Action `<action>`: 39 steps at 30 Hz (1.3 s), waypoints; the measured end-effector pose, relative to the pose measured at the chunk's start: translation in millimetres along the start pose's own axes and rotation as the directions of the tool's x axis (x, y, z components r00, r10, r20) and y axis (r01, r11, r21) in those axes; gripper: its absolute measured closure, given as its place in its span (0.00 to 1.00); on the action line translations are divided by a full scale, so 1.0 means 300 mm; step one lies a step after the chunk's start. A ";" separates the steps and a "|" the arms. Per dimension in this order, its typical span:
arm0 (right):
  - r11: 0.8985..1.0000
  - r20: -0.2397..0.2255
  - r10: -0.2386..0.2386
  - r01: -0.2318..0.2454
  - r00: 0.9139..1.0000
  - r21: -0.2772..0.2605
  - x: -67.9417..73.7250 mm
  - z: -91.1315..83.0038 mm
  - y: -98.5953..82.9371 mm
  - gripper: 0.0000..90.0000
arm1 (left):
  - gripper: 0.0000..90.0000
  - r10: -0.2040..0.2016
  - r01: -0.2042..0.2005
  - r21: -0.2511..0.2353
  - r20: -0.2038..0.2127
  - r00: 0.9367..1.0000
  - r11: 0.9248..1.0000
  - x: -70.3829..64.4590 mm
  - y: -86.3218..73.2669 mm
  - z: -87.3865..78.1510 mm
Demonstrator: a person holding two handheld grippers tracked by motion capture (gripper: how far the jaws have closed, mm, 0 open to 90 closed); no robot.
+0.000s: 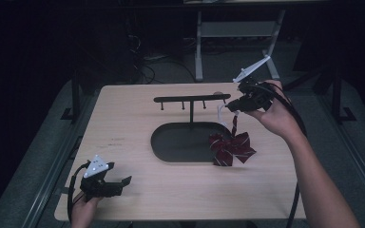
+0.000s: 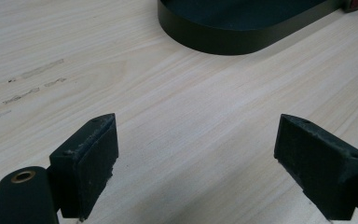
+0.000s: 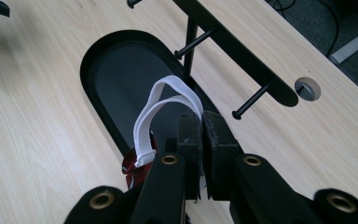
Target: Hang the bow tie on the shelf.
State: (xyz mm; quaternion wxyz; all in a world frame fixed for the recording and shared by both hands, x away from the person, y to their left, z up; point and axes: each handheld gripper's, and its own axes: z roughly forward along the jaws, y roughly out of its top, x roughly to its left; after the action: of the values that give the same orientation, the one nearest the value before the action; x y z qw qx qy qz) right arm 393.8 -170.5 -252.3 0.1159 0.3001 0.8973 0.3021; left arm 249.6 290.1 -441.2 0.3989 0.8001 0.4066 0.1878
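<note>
A dark red striped bow tie [image 1: 230, 148] hangs by its white elastic strap [image 1: 222, 113] [image 3: 165, 105] over the right edge of the black oval base. My right gripper [image 1: 231, 105] [image 3: 200, 122] is shut on that strap, just right of the black hook rack [image 1: 191, 99] [image 3: 242, 51] and level with its pegs. A bit of the bow [image 3: 133, 168] peeks out below the jaws. My left gripper [image 1: 125, 181] [image 2: 196, 154] rests open near the table's front left corner, jaws wide apart over bare wood.
The rack's post stands in a black oval base [image 1: 171, 145] [image 2: 242, 35] [image 3: 116, 84] at mid table. A round cable hole [image 3: 307, 87] lies behind the rack. The light wood table [image 1: 123, 123] ends close to my left gripper.
</note>
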 end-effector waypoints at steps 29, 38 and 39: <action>0.997 0.039 0.063 -0.065 0.997 0.042 -0.094 0.039 0.061 0.95 | 0.15 -0.009 0.009 -0.008 -0.002 1.000 1.000 -0.001 -0.002 -0.001; 0.993 0.052 0.091 -0.095 0.995 0.077 -0.131 0.094 0.065 0.95 | 0.15 0.001 -0.001 0.002 0.004 1.000 1.000 0.001 -0.001 -0.002; 0.993 0.052 0.091 -0.095 0.995 0.077 -0.131 0.094 0.065 0.95 | 0.15 0.002 -0.002 0.002 0.004 1.000 1.000 0.001 0.000 -0.003</action>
State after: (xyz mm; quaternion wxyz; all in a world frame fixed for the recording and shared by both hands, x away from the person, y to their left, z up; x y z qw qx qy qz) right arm 445.1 -168.8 -261.7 0.1115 0.3531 0.8907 0.2638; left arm 249.0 290.8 -440.7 0.3987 0.8014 0.4052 0.1862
